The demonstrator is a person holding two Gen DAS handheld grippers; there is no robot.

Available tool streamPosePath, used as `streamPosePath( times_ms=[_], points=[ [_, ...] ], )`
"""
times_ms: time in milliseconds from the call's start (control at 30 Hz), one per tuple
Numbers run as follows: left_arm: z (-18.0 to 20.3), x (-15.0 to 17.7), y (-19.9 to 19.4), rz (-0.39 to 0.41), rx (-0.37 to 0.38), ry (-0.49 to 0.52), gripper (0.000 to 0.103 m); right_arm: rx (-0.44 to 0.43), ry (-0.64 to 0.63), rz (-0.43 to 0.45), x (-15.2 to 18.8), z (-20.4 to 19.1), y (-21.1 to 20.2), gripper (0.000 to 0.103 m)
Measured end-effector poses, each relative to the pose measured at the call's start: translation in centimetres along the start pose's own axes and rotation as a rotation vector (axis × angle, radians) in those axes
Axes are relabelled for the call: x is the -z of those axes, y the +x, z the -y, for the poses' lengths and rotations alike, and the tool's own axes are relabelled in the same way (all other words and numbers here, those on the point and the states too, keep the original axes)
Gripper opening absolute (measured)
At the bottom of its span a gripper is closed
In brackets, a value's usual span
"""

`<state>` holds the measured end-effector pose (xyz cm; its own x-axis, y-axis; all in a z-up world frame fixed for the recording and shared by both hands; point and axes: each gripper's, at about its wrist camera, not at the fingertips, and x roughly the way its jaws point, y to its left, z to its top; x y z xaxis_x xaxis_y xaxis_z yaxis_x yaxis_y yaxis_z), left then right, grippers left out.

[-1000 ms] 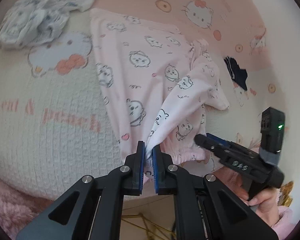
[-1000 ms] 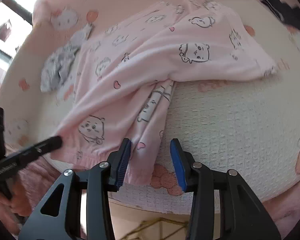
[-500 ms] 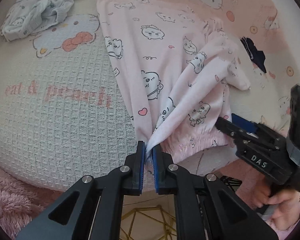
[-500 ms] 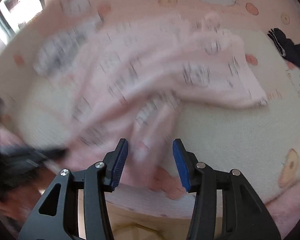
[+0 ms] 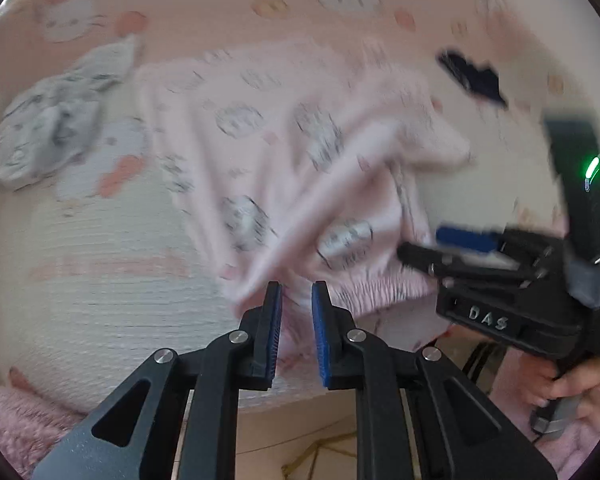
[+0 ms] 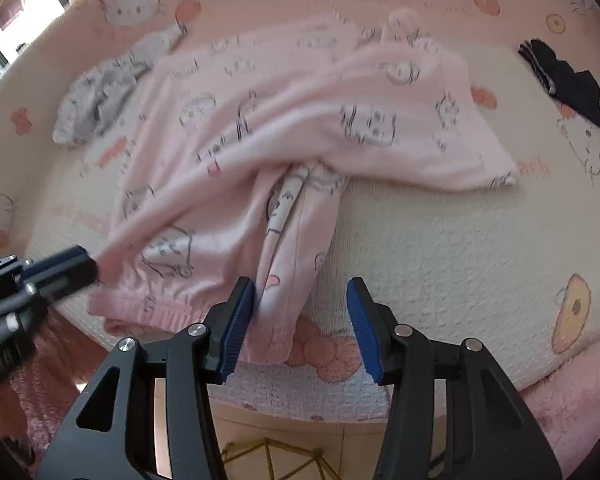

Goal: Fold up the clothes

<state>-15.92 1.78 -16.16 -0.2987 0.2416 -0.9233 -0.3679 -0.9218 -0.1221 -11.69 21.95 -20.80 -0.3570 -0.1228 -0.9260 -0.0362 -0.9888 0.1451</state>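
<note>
Left wrist view first: we have our left gripper (image 5: pixel 296 292) with its jaws coming apart, a fold of the pink pajama pants (image 5: pixel 284 168) just off the left pad; blur keeps us from telling whether cloth still lies between the pads. Our right gripper (image 6: pixel 302 300) stands with its jaws spread, and one edge of a pant leg lies against its left pad while the right pad hangs over bare bedspread (image 6: pixel 440 248).

Outward from there, the right gripper's handle, gripped by a hand (image 5: pixel 572 384), fills the right side of the left view and covers the waistband's far end. A crumpled grey garment (image 6: pixel 100 96) lies touching the pants' far left corner. A small dark garment (image 6: pixel 564 80) sits well apart at the far right.

The pants are pale pink with cartoon animal prints and a gathered elastic waistband (image 6: pixel 152 304). They lie on the cat-print bedspread, near its front edge. Their long axis runs from the waistband at the front edge back toward the far side, with one leg flopped across to the right and its cuff (image 6: pixel 500 176) pointing right.
</note>
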Motion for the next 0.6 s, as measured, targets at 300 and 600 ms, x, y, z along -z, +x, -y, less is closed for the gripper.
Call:
streamPosePath(
  times_ms=[300, 600],
  points=[
    [-4.9, 0.7, 0.0, -0.044, -0.011, -0.179, 0.031, 0.007, -0.004, 0.012, 0.5, 0.7, -1.8, 0.049],
    [-3.2, -0.2, 1.1, -0.034, -0.007, -0.111, 0.033, 0.103, -0.099, 0.027, 0.3, -1.5, -1.2, 0.044]
  ],
)
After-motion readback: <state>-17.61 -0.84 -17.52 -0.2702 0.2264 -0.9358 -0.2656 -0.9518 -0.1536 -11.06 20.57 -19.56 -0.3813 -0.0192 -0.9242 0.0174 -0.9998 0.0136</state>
